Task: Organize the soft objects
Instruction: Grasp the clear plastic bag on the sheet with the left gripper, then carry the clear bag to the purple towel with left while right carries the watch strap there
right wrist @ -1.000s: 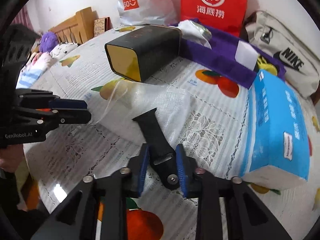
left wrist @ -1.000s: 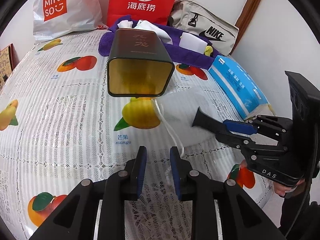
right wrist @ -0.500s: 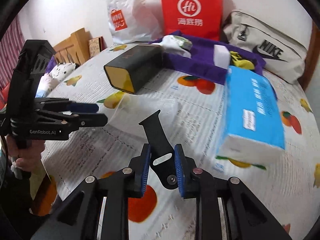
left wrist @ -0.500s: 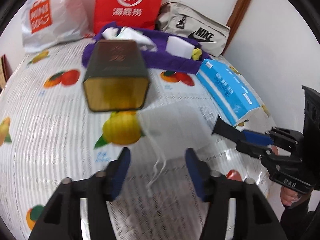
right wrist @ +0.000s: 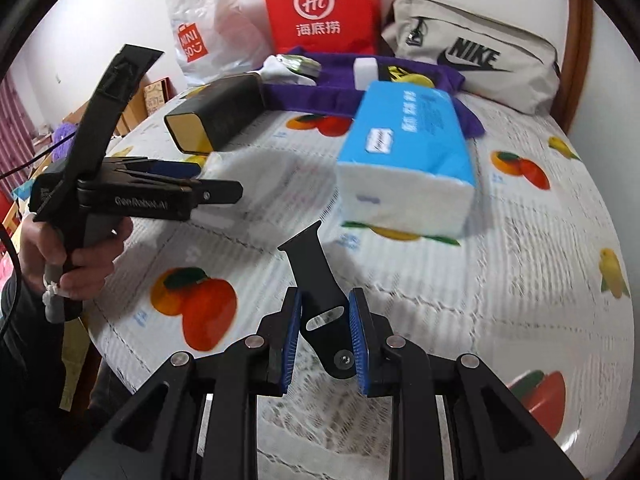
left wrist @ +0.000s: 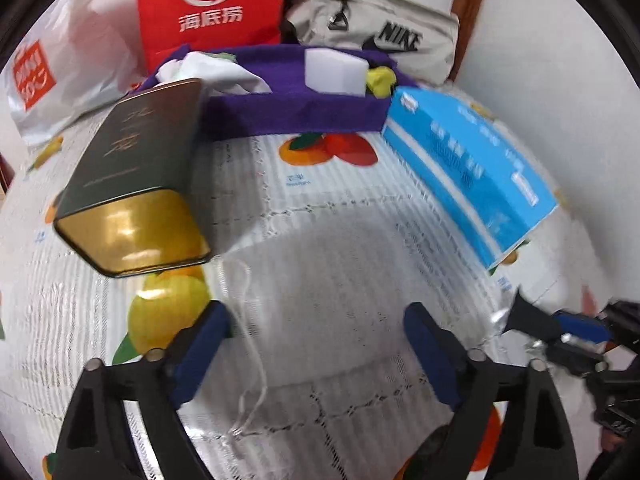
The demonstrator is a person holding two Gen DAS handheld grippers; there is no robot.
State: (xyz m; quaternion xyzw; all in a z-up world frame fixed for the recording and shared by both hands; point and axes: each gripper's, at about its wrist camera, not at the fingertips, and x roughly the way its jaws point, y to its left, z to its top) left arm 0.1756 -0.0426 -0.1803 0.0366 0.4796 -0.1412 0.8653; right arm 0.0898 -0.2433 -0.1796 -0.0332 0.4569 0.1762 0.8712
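Observation:
A white face mask [left wrist: 340,280] with ear loops lies flat on the fruit-print cloth, also in the right wrist view [right wrist: 264,184]. My left gripper [left wrist: 316,328] is wide open and empty, hovering over the mask's near edge; it also shows in the right wrist view [right wrist: 224,192]. My right gripper [right wrist: 325,320] is shut on a black watch strap [right wrist: 316,280] and holds it above the table; it shows at the right edge of the left wrist view [left wrist: 560,328]. A purple cloth tray [left wrist: 288,100] at the back holds white soft items.
A dark tin with a gold end [left wrist: 132,192] lies on its side left of the mask. A blue tissue pack [left wrist: 472,160] lies to the right. A red bag [left wrist: 208,4], a white Miniso bag [left wrist: 48,72] and a Nike pouch [left wrist: 380,32] stand at the back.
My left gripper has opened wide and moved forward over the mask. My right gripper has drawn back to the right with the strap still in it.

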